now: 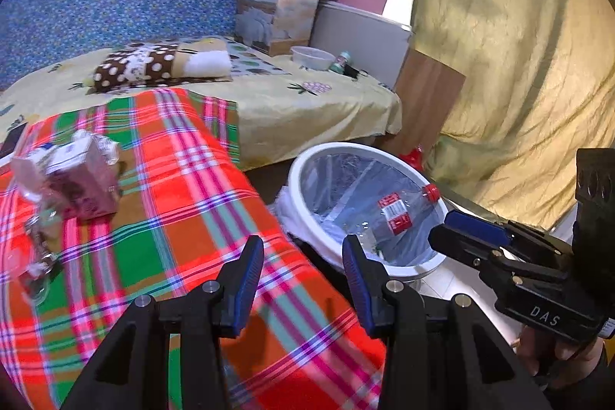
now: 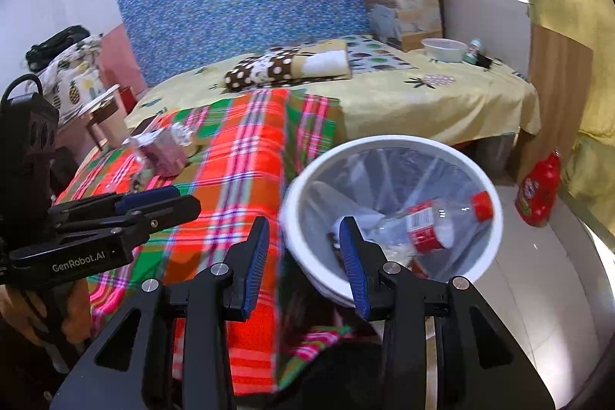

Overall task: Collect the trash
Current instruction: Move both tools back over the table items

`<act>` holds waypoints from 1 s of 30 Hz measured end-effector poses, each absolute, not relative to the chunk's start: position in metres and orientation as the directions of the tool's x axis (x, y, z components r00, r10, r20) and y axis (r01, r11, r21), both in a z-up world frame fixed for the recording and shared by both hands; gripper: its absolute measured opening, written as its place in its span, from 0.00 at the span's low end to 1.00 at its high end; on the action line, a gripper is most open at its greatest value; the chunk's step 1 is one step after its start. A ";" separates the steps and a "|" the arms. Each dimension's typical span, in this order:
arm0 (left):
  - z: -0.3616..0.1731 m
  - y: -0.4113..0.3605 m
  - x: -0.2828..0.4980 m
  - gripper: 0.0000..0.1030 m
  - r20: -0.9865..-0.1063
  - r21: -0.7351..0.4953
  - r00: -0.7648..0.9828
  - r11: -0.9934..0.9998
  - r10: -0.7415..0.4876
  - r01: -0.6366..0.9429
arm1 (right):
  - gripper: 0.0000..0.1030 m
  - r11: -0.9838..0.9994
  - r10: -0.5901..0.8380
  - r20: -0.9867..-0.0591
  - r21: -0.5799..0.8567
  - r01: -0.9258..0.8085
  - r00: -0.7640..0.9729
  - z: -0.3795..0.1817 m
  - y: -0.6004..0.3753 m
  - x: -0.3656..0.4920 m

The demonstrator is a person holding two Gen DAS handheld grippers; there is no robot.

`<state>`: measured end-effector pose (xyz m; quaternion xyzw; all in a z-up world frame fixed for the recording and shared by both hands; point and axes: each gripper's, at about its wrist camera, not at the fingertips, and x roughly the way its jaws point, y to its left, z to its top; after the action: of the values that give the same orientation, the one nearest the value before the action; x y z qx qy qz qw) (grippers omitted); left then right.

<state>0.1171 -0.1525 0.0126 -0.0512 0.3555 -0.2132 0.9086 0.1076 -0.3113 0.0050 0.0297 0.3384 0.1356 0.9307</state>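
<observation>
Bedroom, plaid-covered bench (image 1: pixel 184 187) beside the bed (image 1: pixel 269 95). Far left on the bench: crumpled wrappers and a small carton (image 1: pixel 73 179), not yet collected. Left claw (image 1: pixel 303 279) is spread wide and empty, low over the bench's near edge, pointing forward. Right of the bench, the lined bin (image 2: pixel 300 237) already holds a plastic bottle (image 2: pixel 434 221) plus scraps. Right claw (image 2: pixel 303 264) is also spread and empty, hovering at the bin's rim. Judging roughly half done.
</observation>
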 end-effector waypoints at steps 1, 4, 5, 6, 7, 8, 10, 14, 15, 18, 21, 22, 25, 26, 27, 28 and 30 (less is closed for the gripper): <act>0.013 -0.148 0.115 0.41 -0.622 -0.243 0.664 0.908 -0.416 0.341 | 0.39 0.960 0.277 -0.622 0.147 -0.239 0.733 0.005 -0.309 0.106; 0.013 -0.133 0.109 0.41 -0.623 -0.244 0.677 0.920 -0.392 0.309 | 0.39 0.954 0.296 -0.622 0.149 -0.262 0.724 0.004 -0.298 0.106; 0.012 -0.129 0.107 0.41 -0.623 -0.243 0.680 0.922 -0.387 0.301 | 0.39 0.951 0.302 -0.623 0.149 -0.270 0.721 0.004 -0.294 0.106; 0.012 -0.125 0.105 0.41 -0.623 -0.243 0.683 0.924 -0.381 0.294 | 0.39 0.949 0.309 -0.624 0.150 -0.279 0.718 0.003 -0.291 0.106; 0.011 -0.120 0.103 0.41 -0.623 -0.243 0.687 0.927 -0.374 0.284 | 0.39 0.947 0.314 -0.624 0.150 -0.285 0.716 0.003 -0.287 0.105; 0.011 -0.115 0.101 0.41 -0.624 -0.245 0.689 0.930 -0.368 0.275 | 0.39 0.944 0.321 -0.624 0.151 -0.293 0.712 0.003 -0.284 0.105; 0.009 -0.107 0.096 0.41 -0.626 -0.245 0.694 0.935 -0.356 0.258 | 0.39 0.939 0.332 -0.625 0.152 -0.307 0.706 0.003 -0.279 0.103; 0.004 -0.089 0.089 0.41 -0.637 -0.241 0.699 0.945 -0.325 0.220 | 0.39 0.929 0.354 -0.633 0.155 -0.335 0.688 0.000 -0.266 0.103; 0.002 -0.085 0.087 0.41 -0.640 -0.240 0.700 0.948 -0.317 0.209 | 0.39 0.928 0.357 -0.635 0.154 -0.340 0.685 -0.001 -0.263 0.103; 0.000 -0.073 0.083 0.41 -0.647 -0.236 0.703 0.954 -0.295 0.183 | 0.39 0.919 0.375 -0.640 0.159 -0.361 0.671 -0.003 -0.253 0.103; -0.002 -0.061 0.079 0.41 -0.651 -0.231 0.709 0.960 -0.272 0.157 | 0.39 0.912 0.387 -0.643 0.161 -0.377 0.661 -0.004 -0.245 0.103; -0.002 -0.057 0.077 0.41 -0.652 -0.228 0.711 0.963 -0.262 0.146 | 0.39 0.909 0.391 -0.643 0.159 -0.384 0.659 -0.004 -0.242 0.102; -0.006 -0.042 0.075 0.41 -0.666 -0.220 0.711 0.970 -0.225 0.101 | 0.47 0.903 0.399 -0.647 0.156 -0.400 0.650 -0.004 -0.236 0.103; -0.006 -0.038 0.075 0.41 -0.668 -0.220 0.712 0.972 -0.214 0.085 | 0.50 0.901 0.402 -0.648 0.155 -0.405 0.646 -0.005 -0.234 0.103; -0.007 -0.033 0.074 0.41 -0.671 -0.221 0.712 0.972 -0.206 0.073 | 0.50 0.899 0.406 -0.648 0.155 -0.410 0.644 -0.005 -0.232 0.104; -0.009 -0.028 0.074 0.41 -0.674 -0.222 0.712 0.973 -0.195 0.057 | 0.50 0.895 0.410 -0.650 0.155 -0.417 0.639 -0.005 -0.229 0.104; -0.010 -0.021 0.074 0.41 -0.677 -0.219 0.714 0.975 -0.178 0.035 | 0.50 0.891 0.414 -0.652 0.149 -0.429 0.635 -0.005 -0.224 0.105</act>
<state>0.0735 -0.0210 -0.0102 -0.0955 0.3739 -0.0578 0.9207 0.1050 -0.2236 -0.0049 -0.0098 0.3583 0.2331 0.9040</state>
